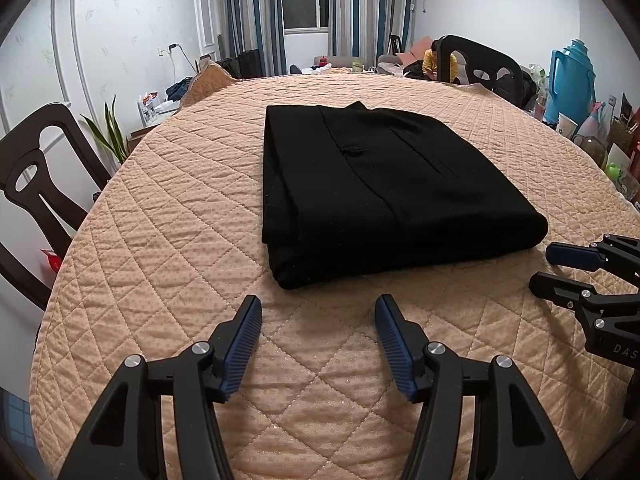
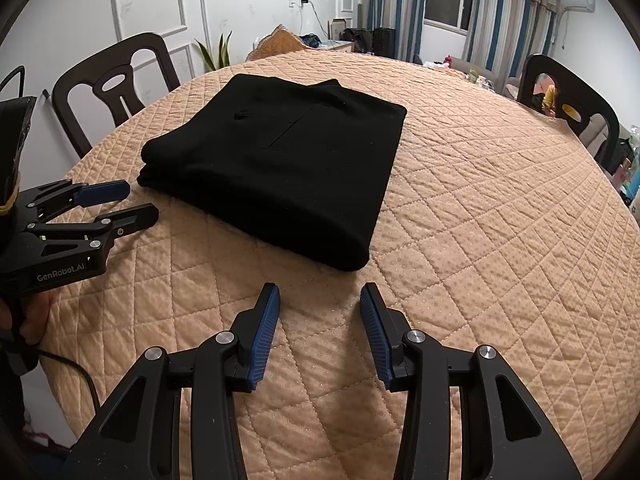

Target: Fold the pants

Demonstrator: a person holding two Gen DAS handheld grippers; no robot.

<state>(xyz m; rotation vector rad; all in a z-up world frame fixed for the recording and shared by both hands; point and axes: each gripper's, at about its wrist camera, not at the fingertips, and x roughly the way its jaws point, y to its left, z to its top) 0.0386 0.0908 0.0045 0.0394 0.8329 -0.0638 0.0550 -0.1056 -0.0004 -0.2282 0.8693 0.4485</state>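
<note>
On the quilted surface [image 1: 168, 264], just ahead of both my tools, the pants [image 1: 384, 192] lie as a compact black rectangle, layers stacked, a back pocket slit and button facing up; from where I sit the folding looks finished, or one fold short at most. My left claw [image 1: 318, 342] is spread and pinches nothing, hanging over bare quilt just short of the bundle's near edge; my right claw [image 2: 320, 330] is likewise spread and empty, near the bundle's near corner. Neither touches the cloth; the two tools sit side by side, each visible at the edge of the other's view.

I judge this to be the closing step: checking the stack. If a further fold is wanted, each claw must pinch all the layers of one short edge together and carry it over evenly; the left edge shows layers slightly stepped, so a loose grasp could peel only the top one. Otherwise I need only back away.
</note>
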